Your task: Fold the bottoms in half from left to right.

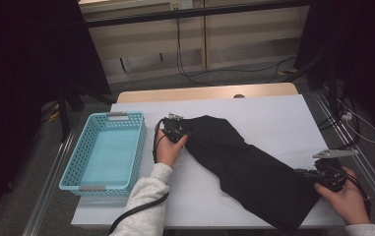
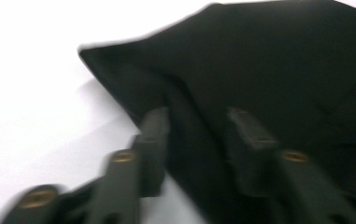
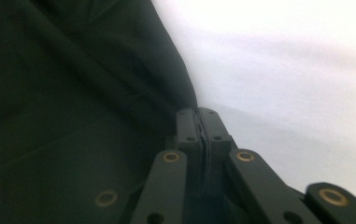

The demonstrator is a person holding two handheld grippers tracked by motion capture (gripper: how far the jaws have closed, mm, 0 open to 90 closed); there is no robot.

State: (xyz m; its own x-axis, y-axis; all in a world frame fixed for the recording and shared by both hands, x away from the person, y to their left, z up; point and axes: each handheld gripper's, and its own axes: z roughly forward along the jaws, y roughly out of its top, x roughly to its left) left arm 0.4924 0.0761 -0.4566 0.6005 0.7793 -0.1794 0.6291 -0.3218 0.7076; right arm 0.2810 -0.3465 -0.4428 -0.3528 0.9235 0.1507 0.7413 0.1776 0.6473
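Black garment [image 1: 246,164] on counter [image 1: 278,118]: soft, limp, light; best gripped at edges. Right gripper [image 3: 198,122] jaws clamped on hem; left gripper [image 2: 199,126] jaws part-open astride fold, not yet pinching

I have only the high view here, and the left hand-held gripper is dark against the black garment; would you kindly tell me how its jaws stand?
Observer: In the left gripper view, the left hand-held gripper has its jaws apart, with a raised fold of the black garment between them. The picture is blurred, so I cannot say the pads press on it.
Operator: Thank you. And the right one, at the garment's other end?
Observer: In the right gripper view, the right hand-held gripper has its jaws shut together right at the garment's edge. What looks like a thin layer of cloth is pinched between them.
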